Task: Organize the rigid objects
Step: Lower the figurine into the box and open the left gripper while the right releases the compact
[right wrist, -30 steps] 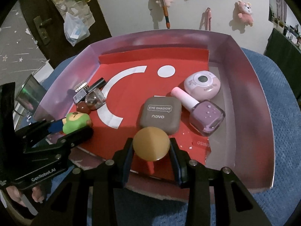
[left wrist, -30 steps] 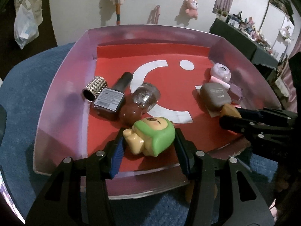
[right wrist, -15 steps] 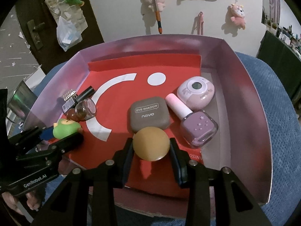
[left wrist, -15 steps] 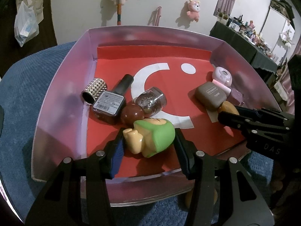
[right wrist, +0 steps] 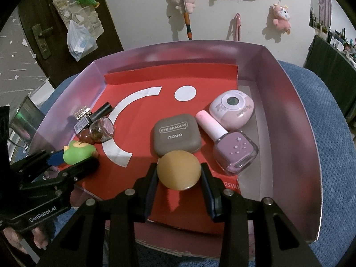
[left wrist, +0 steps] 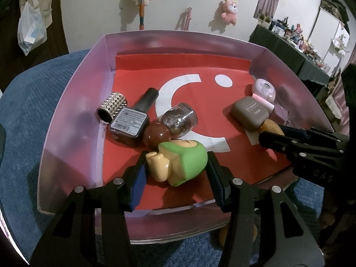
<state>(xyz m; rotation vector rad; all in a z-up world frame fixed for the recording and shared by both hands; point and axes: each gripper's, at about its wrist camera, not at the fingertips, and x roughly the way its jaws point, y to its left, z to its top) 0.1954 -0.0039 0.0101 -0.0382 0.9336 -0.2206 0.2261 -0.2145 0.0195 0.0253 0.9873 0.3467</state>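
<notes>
My left gripper (left wrist: pixel 175 166) is shut on a green and cream toy figure (left wrist: pixel 178 161), held low over the near left of the red-floored tray (left wrist: pixel 71 111). It shows in the right wrist view (right wrist: pixel 77 154) too. My right gripper (right wrist: pixel 179 176) is shut on a round gold disc (right wrist: pixel 179 170), just in front of the brown eye shadow compact (right wrist: pixel 175 134). The disc shows in the left wrist view (left wrist: pixel 269 126) between the right gripper's fingers (left wrist: pixel 289 142).
In the tray lie a dark nail polish bottle (left wrist: pixel 131 122), a studded silver cap (left wrist: pixel 112 106), a brown ball (left wrist: pixel 155 134), a glitter jar (left wrist: pixel 179 120), a lilac polish bottle (right wrist: pixel 231 150) and a pink round case (right wrist: pixel 231 109). The tray sits on blue fabric (right wrist: pixel 333 133).
Both grippers moved a little farther into the tray with their objects still held. The tray contents have not moved.
</notes>
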